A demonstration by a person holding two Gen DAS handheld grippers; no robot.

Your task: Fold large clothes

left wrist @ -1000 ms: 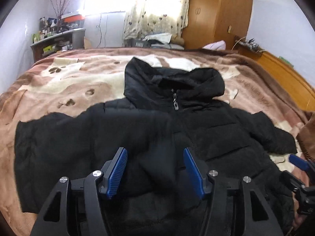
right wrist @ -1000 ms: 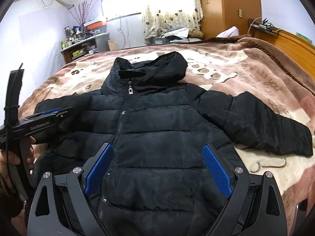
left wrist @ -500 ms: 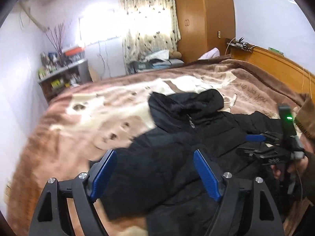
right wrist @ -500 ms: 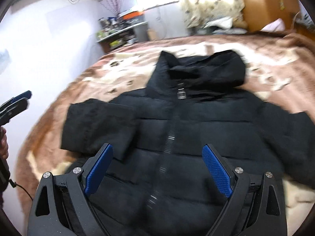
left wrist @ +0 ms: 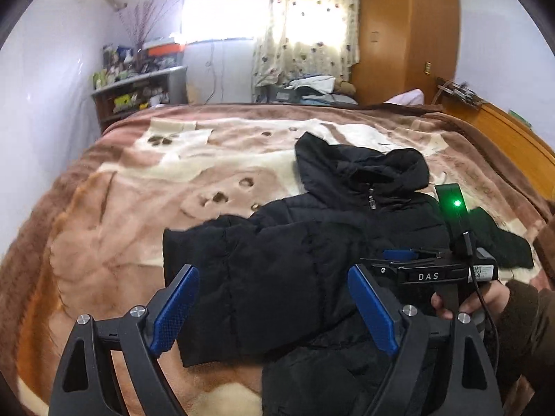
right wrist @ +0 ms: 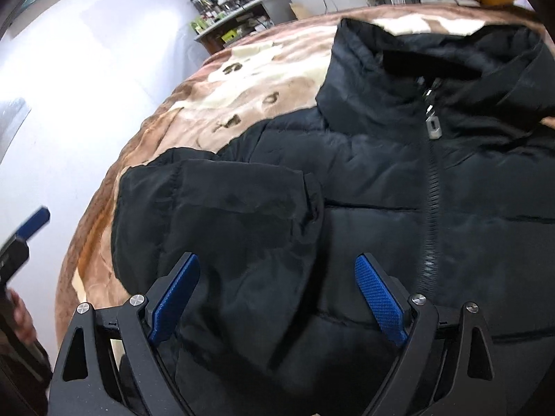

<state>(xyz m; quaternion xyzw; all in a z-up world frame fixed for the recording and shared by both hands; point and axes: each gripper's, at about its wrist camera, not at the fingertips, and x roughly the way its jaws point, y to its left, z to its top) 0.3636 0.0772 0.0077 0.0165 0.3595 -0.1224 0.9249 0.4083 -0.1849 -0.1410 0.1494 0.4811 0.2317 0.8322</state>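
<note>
Blue, knurled pads are lining the fingers of both tools we are holding, and both pairs are standing wide. Our left gripper (left wrist: 274,306) is hanging over the near edge of the black puffer jacket (left wrist: 312,253), its jaws opening, with only the quilted cloth lying below the gap and nothing pinched between the pads. Our right gripper (right wrist: 277,298) is tilting down over the jacket's front, its jaws closing slightly while remaining far apart; the folded sleeve (right wrist: 222,215) is showing between the fingers, but the pads are not pressing on it.

In the left wrist view we are seeing the right tool from the side, gripped by our right hand (left wrist: 485,298) in a brown sleeve, a green light glowing on its top.

Just beyond the fingers, the jacket is lying face up on the bed, zipped, its zipper (right wrist: 432,187) running up the middle to a metal pull under the collar. One sleeve is lying folded inward across the chest, while the other sleeve (left wrist: 499,242) is stretching out flat to the far side. The hood (left wrist: 360,170) is resting beyond the body, toward the middle of the bed.

Under it all, a brown and cream blanket (left wrist: 138,208) is covering the bed. Farther off, a cluttered shelf (left wrist: 138,90), a patterned curtain (left wrist: 305,27) and a wooden wardrobe (left wrist: 406,34) are standing against the wall.
</note>
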